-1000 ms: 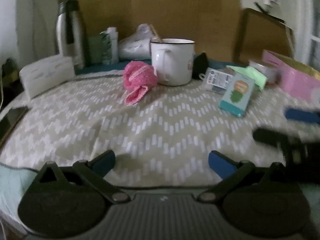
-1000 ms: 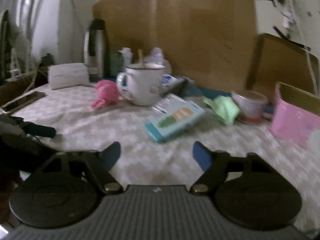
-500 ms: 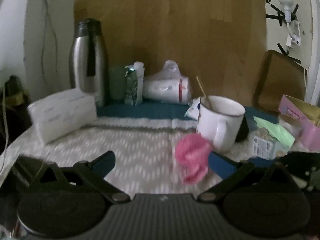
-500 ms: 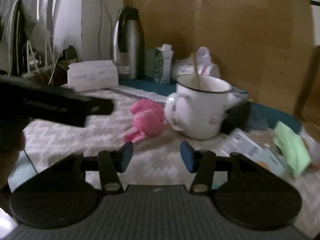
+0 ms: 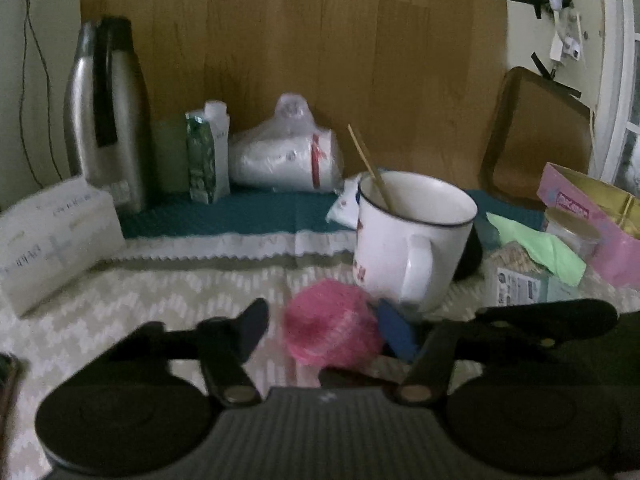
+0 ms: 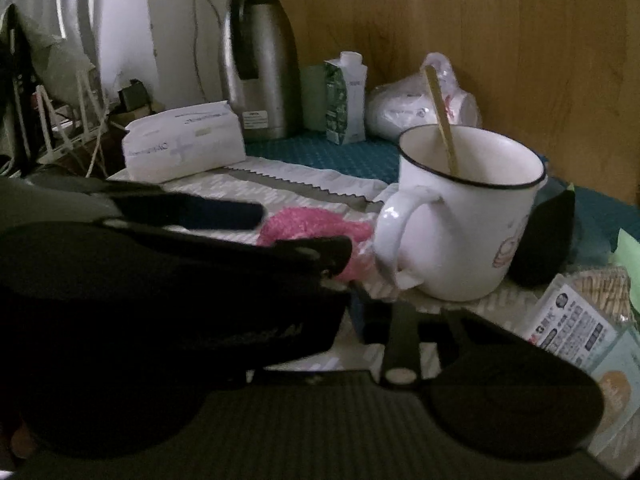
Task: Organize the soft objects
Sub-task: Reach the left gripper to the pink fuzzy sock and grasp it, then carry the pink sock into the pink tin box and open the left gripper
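On zigzag tablecloth (image 5: 120,300), white mug (image 5: 412,240) stands upright. I angle both grippers down toward it. Left gripper (image 5: 324,326): jaws just closing, pink soft ball (image 5: 332,324) between them, right pad touching, left pad apart. Right gripper (image 6: 356,312): jaws closing, left one hidden; state unclear to me.

Left claw (image 5: 324,330) narrower, around pink puff (image 5: 330,326)
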Available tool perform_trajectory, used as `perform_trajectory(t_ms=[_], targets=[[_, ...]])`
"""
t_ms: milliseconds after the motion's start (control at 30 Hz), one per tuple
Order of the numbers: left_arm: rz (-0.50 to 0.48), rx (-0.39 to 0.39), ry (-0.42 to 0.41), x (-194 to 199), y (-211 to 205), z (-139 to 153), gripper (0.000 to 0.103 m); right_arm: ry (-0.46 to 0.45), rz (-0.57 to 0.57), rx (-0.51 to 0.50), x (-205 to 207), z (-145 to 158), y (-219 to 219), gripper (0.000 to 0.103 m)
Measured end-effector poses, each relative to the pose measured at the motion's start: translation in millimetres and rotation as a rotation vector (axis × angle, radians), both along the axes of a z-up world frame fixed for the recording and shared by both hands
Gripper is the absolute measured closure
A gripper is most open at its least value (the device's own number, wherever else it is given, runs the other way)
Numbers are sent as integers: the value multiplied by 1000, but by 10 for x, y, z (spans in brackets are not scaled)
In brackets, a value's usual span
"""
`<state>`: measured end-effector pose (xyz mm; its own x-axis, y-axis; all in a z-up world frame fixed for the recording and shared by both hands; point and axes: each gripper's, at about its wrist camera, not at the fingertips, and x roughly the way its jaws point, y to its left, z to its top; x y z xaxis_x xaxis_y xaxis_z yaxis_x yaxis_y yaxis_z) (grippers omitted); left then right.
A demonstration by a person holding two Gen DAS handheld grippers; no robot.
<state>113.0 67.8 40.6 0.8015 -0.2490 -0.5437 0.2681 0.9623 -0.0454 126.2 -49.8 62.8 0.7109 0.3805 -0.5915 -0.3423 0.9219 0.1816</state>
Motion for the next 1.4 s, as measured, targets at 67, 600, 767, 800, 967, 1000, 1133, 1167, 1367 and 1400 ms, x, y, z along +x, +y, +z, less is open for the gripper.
perform_trajectory(t_ms=[67,600,767,800,967,1000,1133,1167,1367,1400], targets=[[-15,-21,30,18,34,-32,49,-3,12,-9,-29,24,3,67],[-76,-21,18,-734,-557,7,49,-81,-67,-56,-909,-65,-567,68],[-136,-92,35,-912,-973,-64,49,-120,-132,-88,-1244,-152,-966,78],[-143,-87,30,-940,-1078,-68,49,-135,-148,-99,-1303,-151,-1032,79],[-207,-68,15,-1038,-1574,0,49,-180,-225,-97,-1470,-150,-1303,79],[-212,-65,16,-1052,-1658,7,49,-190,-236,-91,-1500,-157,-1354,79],[-228,-73,3,-1124,-1920,56,49,-242,-285,-82,-1648,-175,-1530,79],[-233,-72,-1,-1140,-1943,61,49,-258,-303,-75,-1670,-164,-1584,80],[-288,-102,-49,-1117,-2318,276,49,-396,-441,-88,-1675,-8,-1963,80],[-309,-102,-73,-1108,-2425,335,49,-415,-468,-93,-1663,12,-2051,80]])
